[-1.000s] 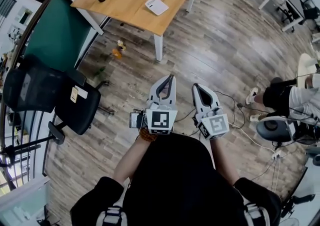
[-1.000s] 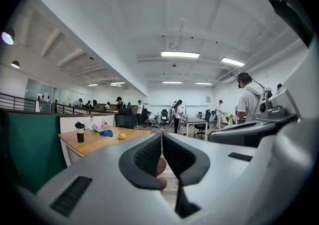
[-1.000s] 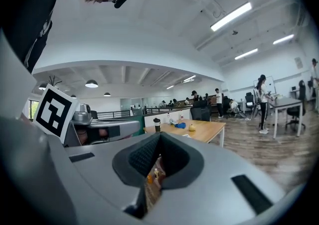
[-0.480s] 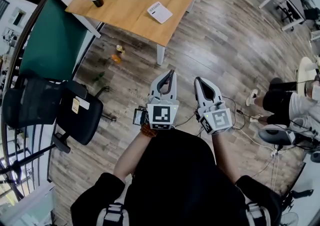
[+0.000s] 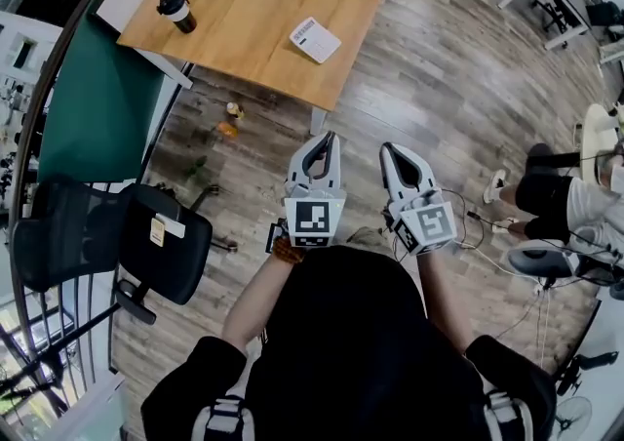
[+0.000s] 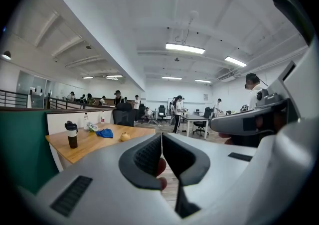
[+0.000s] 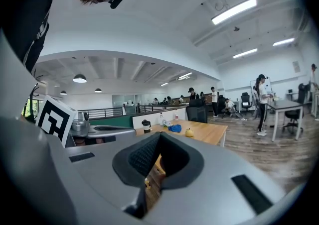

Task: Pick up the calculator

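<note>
I am on the approach, well before any grasp: the calculator (image 5: 315,39) lies flat on the wooden table (image 5: 244,34), near the table's edge on my side and well apart from both my tools. I carry the left gripper (image 5: 326,140) and the right gripper (image 5: 388,149) side by side in front of me over the plank floor, both aimed toward the table. Each one has its jaws pressed together with nothing between them, which the left gripper view (image 6: 161,137) and the right gripper view (image 7: 159,137) both show plainly. Those two views catch the tabletop ahead with the dark cup (image 6: 72,134), the blue cloth (image 6: 105,133) and the small yellow thing (image 6: 124,136), but I cannot make out the calculator in either. As I judge it, the next move is to close the gap to the table, pick one tool, spread its jaws wide enough for the flat body, and come in low at the calculator's edge, since a thin slab lying flat gives little to bite on; the edge that faces me looks the easiest entry. Against the frame a second ago, the table sits lower and nearer in the head view, the calculator has drawn closer to my jaw tips, and the office chair (image 5: 161,244) has slid back along my left, while both sets of jaws stay closed as they were
</note>
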Demonstrator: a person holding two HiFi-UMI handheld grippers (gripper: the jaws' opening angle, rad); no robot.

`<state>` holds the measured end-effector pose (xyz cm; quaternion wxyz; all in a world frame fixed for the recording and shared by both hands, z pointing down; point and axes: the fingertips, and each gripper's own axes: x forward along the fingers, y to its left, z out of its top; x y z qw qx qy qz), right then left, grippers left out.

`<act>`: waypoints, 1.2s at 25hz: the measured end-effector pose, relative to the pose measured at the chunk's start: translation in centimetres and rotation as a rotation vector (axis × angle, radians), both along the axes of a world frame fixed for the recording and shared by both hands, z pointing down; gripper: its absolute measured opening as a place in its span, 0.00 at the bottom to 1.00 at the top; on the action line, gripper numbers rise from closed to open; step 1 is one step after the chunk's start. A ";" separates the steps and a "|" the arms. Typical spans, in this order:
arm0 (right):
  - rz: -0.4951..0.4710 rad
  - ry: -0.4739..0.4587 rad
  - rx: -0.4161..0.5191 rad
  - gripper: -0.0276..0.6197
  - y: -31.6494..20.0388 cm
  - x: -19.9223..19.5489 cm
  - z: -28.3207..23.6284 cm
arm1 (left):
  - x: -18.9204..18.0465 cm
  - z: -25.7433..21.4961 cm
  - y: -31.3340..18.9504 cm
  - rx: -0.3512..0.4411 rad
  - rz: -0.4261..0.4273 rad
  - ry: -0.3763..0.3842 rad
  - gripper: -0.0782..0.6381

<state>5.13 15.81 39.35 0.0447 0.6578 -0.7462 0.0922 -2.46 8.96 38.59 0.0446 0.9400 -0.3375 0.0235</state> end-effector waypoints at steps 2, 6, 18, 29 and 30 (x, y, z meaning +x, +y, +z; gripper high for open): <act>0.007 -0.001 0.000 0.05 -1.2 -0.1 0.1 | -0.2 0.5 -1.4 -0.003 -0.001 -0.007 0.15; 0.001 -0.008 -0.016 0.05 -2.5 -0.2 0.7 | -0.9 1.1 -3.0 -0.022 -0.023 -0.011 0.15; -0.056 -0.049 -0.015 0.05 -10.7 3.6 3.1 | 0.2 3.4 -9.6 -0.046 -0.122 -0.068 0.15; -0.109 -0.084 -0.011 0.05 -21.4 11.1 3.4 | 3.9 3.6 -18.2 -0.042 -0.202 -0.185 0.15; -0.114 -0.087 -0.010 0.05 -22.1 11.8 3.6 | 4.1 3.9 -18.8 -0.047 -0.213 -0.195 0.15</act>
